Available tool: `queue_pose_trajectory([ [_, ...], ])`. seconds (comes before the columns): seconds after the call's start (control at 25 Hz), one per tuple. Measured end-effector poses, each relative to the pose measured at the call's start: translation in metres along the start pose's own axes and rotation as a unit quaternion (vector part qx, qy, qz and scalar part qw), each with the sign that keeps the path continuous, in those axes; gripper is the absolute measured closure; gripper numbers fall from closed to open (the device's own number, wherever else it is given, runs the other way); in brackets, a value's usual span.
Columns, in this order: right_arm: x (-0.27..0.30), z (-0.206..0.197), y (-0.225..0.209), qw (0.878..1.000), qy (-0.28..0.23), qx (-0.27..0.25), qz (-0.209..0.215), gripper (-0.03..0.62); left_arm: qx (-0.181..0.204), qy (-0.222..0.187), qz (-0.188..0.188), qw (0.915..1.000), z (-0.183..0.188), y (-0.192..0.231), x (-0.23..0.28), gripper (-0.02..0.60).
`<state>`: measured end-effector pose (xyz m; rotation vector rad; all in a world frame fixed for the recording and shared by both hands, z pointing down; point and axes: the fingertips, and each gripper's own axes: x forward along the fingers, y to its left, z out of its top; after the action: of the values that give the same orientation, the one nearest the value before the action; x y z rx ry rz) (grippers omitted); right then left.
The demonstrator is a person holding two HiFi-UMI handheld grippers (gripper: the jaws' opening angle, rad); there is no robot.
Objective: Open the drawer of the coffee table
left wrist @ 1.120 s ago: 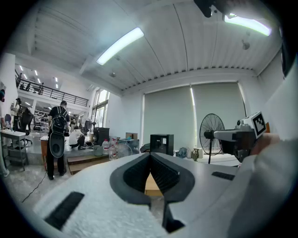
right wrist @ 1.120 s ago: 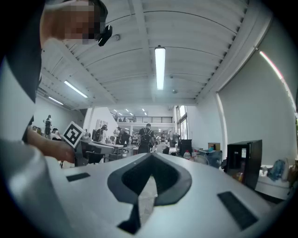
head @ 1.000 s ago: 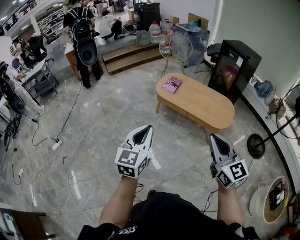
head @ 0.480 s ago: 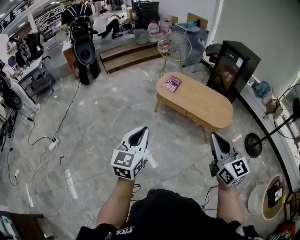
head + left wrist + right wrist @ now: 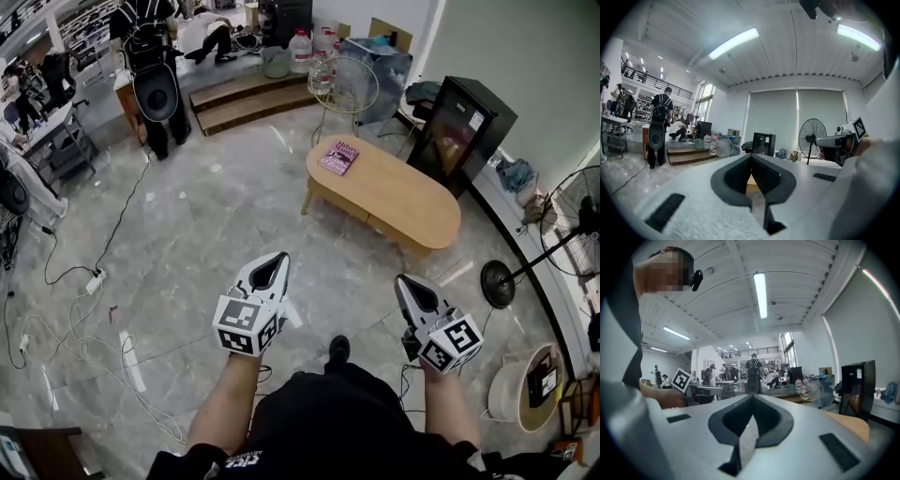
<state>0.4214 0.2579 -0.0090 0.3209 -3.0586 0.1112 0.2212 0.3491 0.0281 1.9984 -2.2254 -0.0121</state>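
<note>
Ahead of both tongs and well apart from them, the low oval worktop point(image 5: 412, 206) stands on the floor point(image 5: 216, 225), a pink book point(image 5: 339, 157) lying at its end farthest from them. I have the left tongs point(image 5: 278, 256) and right tongs point(image 5: 402, 279) both closed on nothing, side by side.

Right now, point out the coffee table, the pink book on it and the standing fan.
coffee table point(image 5: 403, 202), head view, bare wooden top
pink book point(image 5: 339, 157), head view, middle of cover
standing fan point(image 5: 497, 283), head view, round black base
</note>
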Motion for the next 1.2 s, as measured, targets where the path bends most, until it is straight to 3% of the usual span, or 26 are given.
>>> queue_pose_trajectory([
  [0.36, 0.041, -0.014, -0.032, 0.999, 0.000, 0.025, 0.031, 0.589, -0.004, 0.021, 0.005, 0.9998, -0.007, 0.019, 0.040, 0.572],
  [0.52, 0.063, -0.016, -0.066, 0.999, 0.001, 0.029, 0.038, 0.589, -0.004, 0.036, 0.005, 0.9993, -0.006, 0.028, 0.078, 0.572],
  [0.92, 0.114, -0.019, -0.178, 0.998, -0.007, 0.057, 0.040, 0.589, 0.026, 0.071, 0.015, 0.9971, 0.002, 0.048, 0.192, 0.572],
  [1.2, 0.139, -0.021, -0.221, 0.996, -0.001, 0.068, 0.060, 0.589, 0.067, 0.086, 0.032, 0.9935, 0.012, 0.057, 0.229, 0.572],
])
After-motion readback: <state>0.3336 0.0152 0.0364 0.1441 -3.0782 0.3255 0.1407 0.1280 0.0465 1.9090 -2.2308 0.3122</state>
